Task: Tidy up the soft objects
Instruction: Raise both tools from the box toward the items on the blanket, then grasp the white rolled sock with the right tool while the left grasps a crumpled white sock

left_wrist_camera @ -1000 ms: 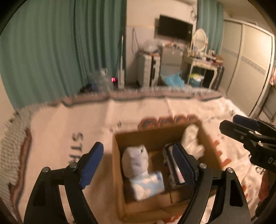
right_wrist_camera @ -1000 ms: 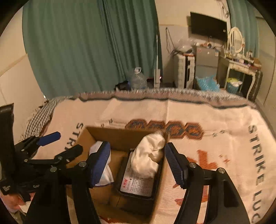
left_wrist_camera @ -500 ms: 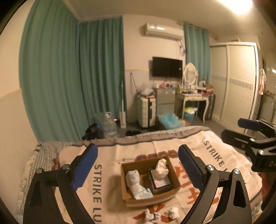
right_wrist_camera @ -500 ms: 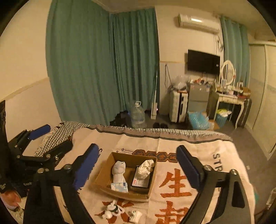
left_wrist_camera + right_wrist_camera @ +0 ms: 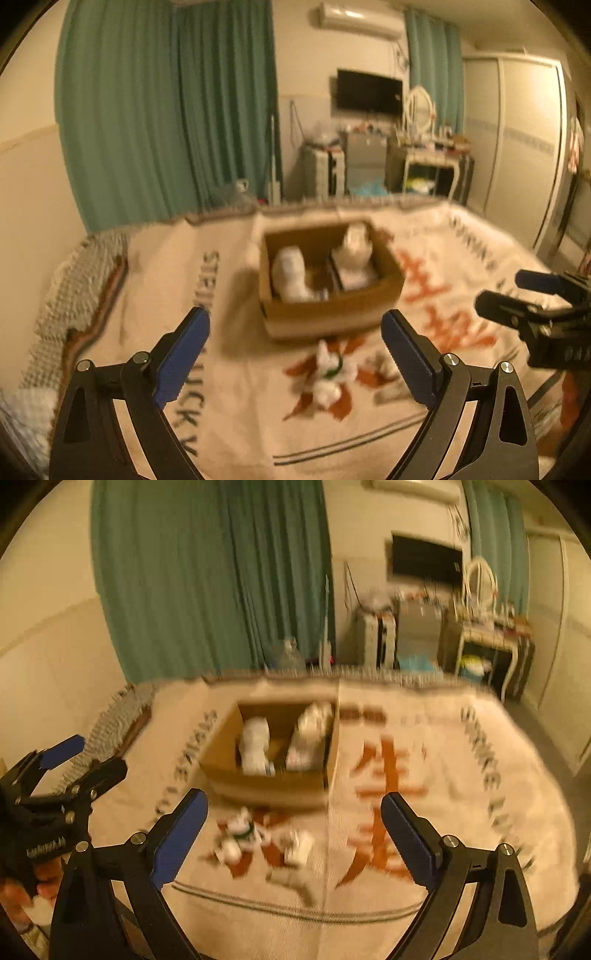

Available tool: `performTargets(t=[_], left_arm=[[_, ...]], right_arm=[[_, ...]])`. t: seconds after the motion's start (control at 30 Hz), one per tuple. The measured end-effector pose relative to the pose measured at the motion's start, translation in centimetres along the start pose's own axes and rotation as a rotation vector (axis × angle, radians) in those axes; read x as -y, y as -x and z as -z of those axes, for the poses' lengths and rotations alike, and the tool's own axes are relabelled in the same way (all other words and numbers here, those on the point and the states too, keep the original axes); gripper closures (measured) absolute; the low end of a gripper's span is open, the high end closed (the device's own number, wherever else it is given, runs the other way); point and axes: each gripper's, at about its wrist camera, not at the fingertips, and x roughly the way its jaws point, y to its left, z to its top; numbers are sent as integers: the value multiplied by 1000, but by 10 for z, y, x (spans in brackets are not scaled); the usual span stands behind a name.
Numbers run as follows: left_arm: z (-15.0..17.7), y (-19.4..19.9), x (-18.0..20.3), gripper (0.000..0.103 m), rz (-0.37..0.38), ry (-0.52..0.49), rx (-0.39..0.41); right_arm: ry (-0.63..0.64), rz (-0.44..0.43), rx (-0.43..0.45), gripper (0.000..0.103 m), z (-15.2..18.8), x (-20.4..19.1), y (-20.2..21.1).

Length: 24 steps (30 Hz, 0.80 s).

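Both tongs spread apart, gripping nothing: left gripper (image 5: 295, 354), right gripper (image 5: 295, 834). Box (image 5: 328, 314) at 12 o'clock on blanket (image 5: 236, 387), white bundles inside. Loose toys (image 5: 330, 376) just before its near edge. Bare blanket at 3 and 9.

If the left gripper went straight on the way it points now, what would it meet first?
Probably the small white soft toy lying on the blanket just in front of the cardboard box. The left gripper has its jaws open and empty; blur leaves depth uncertain.
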Motion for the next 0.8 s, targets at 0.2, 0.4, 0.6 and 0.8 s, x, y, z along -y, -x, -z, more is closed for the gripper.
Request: performTargets(t=[0.2,0.4,0.6,0.8], left_arm=[[52,-55,11,8,39,-8,-146],[76,-97,17,9,50,18,-226],[96,-126,19,19,96,4,-300],[100,-141,17,25,114,31,-319]], right_arm=[[-28,15,-167,21,57,14,-84],[-44,-4,-277,37,92,21,-134],[-59,-55,-337,68,112,22,-157],[-25,-60,-305,77,104,18,-148]])
